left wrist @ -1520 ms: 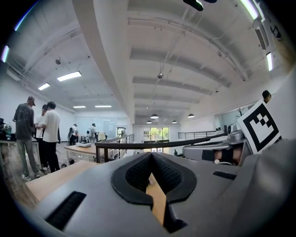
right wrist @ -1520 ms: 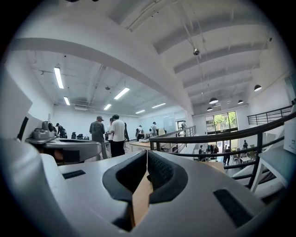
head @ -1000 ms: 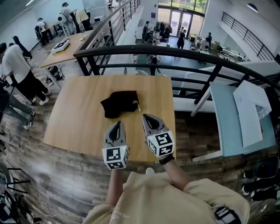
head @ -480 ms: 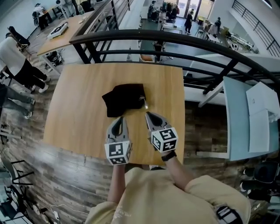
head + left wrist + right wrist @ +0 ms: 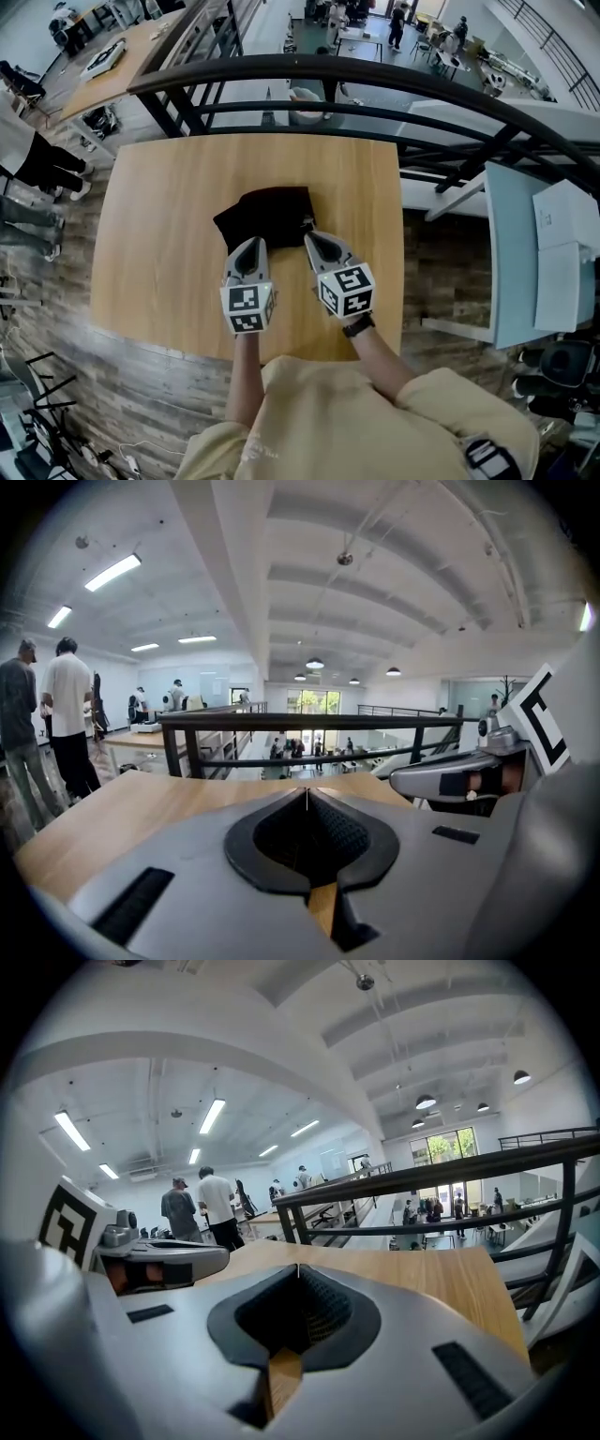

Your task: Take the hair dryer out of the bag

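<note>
— What's that surface (image 5: 159, 244) like from where you stand?

— Light wood with a plain grain, roughly square. It stands on a floor (image 5: 112, 375) of dark, worn planks, and its far edge runs just beside a black railing (image 5: 375, 70).

— And what's lying on it?

— A black bag (image 5: 267, 214), soft and slumped flat, with its outline a bit crumpled. It sits near the middle, slightly toward the right, well in from every edge.

— Anything else with it?

— There's a small pale bit at the bag's right-hand corner, touching the wood. It's too small for me to tell what it is.
</note>
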The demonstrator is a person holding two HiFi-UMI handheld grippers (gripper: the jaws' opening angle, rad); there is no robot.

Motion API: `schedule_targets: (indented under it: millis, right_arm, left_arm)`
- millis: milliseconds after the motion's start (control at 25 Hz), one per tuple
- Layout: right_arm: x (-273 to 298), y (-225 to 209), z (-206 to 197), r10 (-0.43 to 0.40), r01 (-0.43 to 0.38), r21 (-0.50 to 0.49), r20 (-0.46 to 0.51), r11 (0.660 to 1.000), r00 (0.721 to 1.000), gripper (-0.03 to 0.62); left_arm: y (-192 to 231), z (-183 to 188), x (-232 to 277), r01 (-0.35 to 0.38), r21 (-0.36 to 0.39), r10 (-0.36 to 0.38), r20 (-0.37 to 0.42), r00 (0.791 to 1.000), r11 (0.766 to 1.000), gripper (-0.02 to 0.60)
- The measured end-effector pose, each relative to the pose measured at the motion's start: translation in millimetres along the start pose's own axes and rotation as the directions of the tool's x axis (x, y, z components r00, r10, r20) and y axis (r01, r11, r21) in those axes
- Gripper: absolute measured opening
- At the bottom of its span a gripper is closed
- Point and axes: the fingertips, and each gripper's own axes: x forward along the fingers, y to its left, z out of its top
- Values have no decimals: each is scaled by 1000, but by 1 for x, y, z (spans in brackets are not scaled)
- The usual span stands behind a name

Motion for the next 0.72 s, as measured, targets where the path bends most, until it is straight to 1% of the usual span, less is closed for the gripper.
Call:
schedule_targets:
  millis: [240,400,520,600,720]
  right_arm:
    - [32,-25,-12,-28,29,41,-34,999,999,14]
    - [51,-34,-25,-37,41,57,-65,998,997,14]
    - [62,-44,-30,-39,44,63,-76,997,996,14]
    - [69,-51,-34,-40,46,72,-88,996,995,14]
    - [78,-56,-41,-34,43,81,-107,996,994,14]
  left_arm:
    - [21,-20,60,32,7,-31,-72,997,999,14]
    - [35,-42,91,36,-23,-38,-125,991,999,21]
    - [45,-60,115,17,-51,-25,-169,985,999,57]
    - [50,-71,130,6,-85,-23,-200,980,996,95]
    - [54,-86,147,4,-137,-36,-232,972,991,130]
